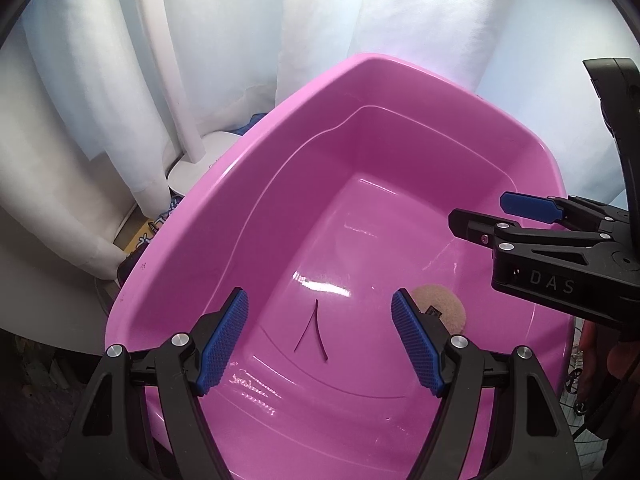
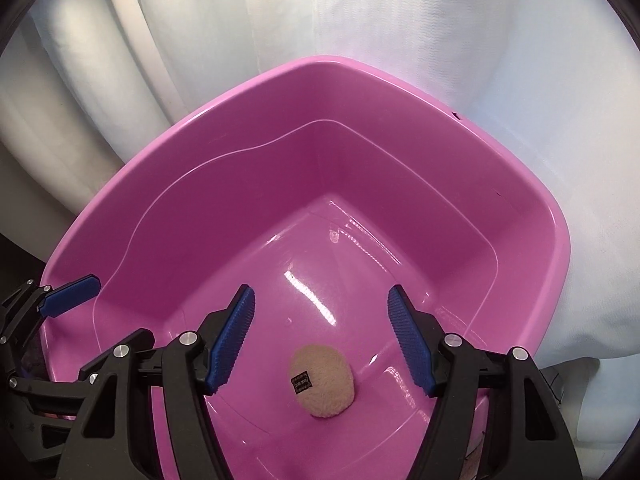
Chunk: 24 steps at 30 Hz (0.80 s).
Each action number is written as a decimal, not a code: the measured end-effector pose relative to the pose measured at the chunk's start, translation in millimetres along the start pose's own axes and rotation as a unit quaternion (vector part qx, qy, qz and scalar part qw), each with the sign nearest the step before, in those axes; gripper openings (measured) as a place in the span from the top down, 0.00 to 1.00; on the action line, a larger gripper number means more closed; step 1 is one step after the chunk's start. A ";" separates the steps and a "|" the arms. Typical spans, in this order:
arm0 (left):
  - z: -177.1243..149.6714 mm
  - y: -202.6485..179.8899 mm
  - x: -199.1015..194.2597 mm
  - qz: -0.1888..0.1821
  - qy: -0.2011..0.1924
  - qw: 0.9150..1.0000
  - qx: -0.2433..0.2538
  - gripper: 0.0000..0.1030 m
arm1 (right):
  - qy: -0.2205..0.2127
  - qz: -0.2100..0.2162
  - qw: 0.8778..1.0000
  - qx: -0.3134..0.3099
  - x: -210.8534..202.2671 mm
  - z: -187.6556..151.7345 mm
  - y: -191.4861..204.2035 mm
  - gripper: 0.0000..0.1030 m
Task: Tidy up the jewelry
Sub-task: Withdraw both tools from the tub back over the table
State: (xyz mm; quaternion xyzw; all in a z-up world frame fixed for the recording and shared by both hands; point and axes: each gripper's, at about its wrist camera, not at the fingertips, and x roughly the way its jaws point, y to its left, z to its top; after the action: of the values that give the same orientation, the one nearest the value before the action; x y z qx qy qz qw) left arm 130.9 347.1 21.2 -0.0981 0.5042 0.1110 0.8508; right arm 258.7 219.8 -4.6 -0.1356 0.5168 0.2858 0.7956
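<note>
Pink tub: L gripper, fingers spread & empty, frames a thin dark V-shaped piece lying lengthwise straight ahead on the floor; to its right, tan fuzzy round pouch sits between R gripper spread fingers, closest to R.

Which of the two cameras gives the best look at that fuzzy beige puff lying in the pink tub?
The right wrist view. There the puff lies whole on the tub floor between the open right gripper fingers, its small dark label visible. In the left wrist view, a left gripper finger hides part of the puff.
</note>
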 end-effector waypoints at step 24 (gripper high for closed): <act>-43.2 -2.1 -47.8 -0.004 -0.038 0.999 -0.002 0.28 | -0.078 -0.019 0.996 0.032 -87.5 -67.3 11.5 0.36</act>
State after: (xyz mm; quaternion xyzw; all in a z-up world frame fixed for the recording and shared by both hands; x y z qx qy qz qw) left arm 73.0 328.7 42.9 -0.0978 0.4705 0.1122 0.8698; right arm 175.3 167.1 46.1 -0.0972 0.4589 0.2632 0.8430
